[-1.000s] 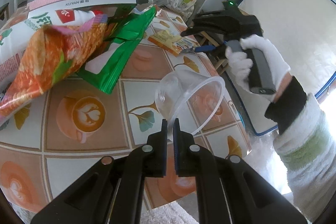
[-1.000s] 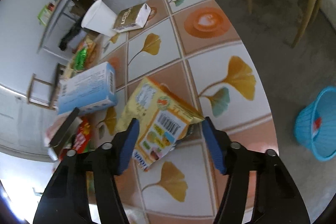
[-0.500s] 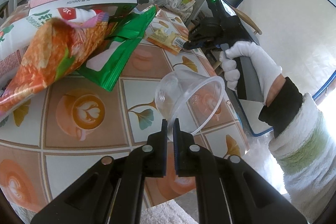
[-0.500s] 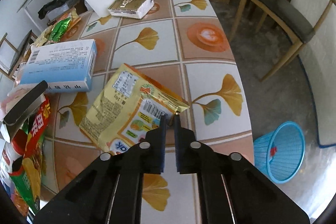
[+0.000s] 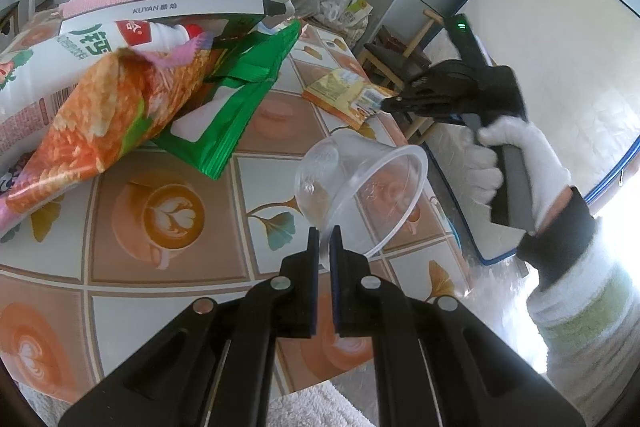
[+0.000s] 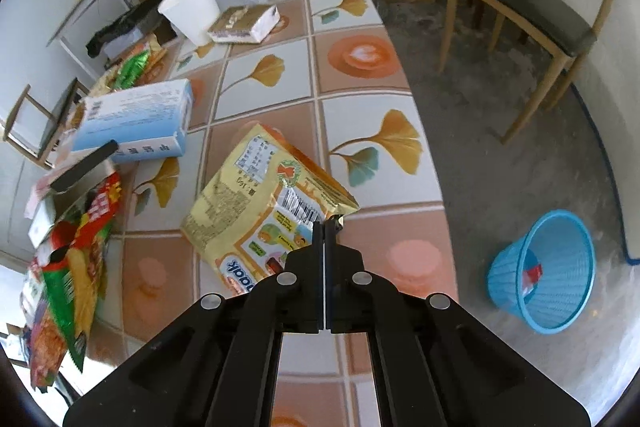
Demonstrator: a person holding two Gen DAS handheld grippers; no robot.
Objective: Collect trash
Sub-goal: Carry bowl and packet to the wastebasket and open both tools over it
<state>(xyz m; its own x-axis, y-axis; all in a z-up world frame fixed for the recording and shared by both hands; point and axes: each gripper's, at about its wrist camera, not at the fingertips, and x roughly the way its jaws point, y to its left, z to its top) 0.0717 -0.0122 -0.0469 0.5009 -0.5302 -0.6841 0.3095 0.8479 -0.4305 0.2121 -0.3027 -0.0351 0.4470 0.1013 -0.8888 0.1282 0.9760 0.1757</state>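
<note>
Since a second earlier, right gripper (image 6: 324, 227) went from wide open to clamped on a corner of the yellow snack packet (image 6: 264, 203), which lay on the tiled table (image 6: 360, 131); barcode visible, print partly legible as "ook". Left gripper (image 5: 325, 239) pinched the rim of the clear plastic cup (image 5: 360, 191), tilted above the table. "KUYAN" read on a grey box (image 5: 160, 9). Blue basket (image 6: 548, 271) sat on the floor.

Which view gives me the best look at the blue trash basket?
The right wrist view: the blue basket stands on the floor beside the table, its rim and inside in sight, some trash already in it. The left wrist view shows no basket I can make out.
</note>
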